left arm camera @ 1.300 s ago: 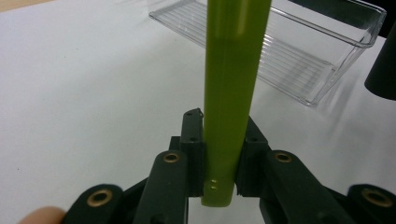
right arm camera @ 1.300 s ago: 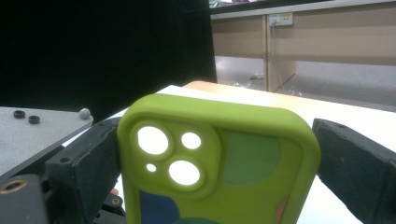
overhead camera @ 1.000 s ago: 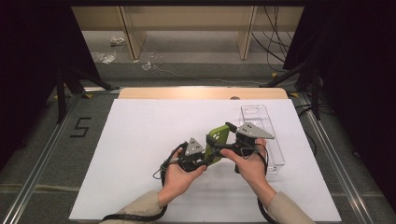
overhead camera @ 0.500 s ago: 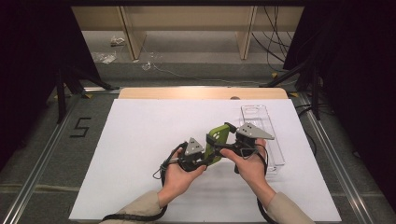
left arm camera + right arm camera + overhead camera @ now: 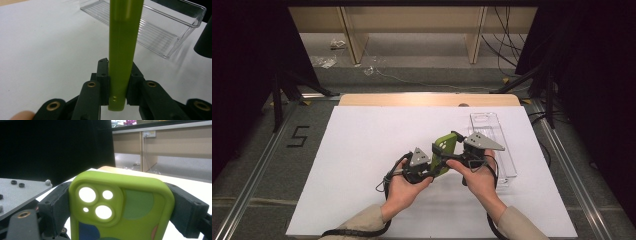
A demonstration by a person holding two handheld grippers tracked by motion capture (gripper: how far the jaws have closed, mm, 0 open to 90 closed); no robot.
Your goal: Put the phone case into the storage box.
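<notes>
Green phone case (image 5: 443,151) held off white table (image 5: 362,150), mid-right, left of clear tray (image 5: 494,145).
Left gripper (image 5: 117,82) clamps its thin lower edge.
Right gripper (image 5: 120,202) jaws have just been closing, straddling case's width; contact not certain.
Risk: 2 opposing grips twist soft case; early left release drops it short of tray.

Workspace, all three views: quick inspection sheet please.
Surface: white sheet over the table.
Job's things: green phone case held above the sheet; clear plastic tray behind it.
Clutter: nothing seen on the sheet.
Grippers: left tongs clamp the case's thin edge; right tongs flank its wide sides and have just been closing.
Cables: black cable loops beside the left hand.
Surroundings: wooden shelving, scraps on the floor, number 5 marked left.
</notes>
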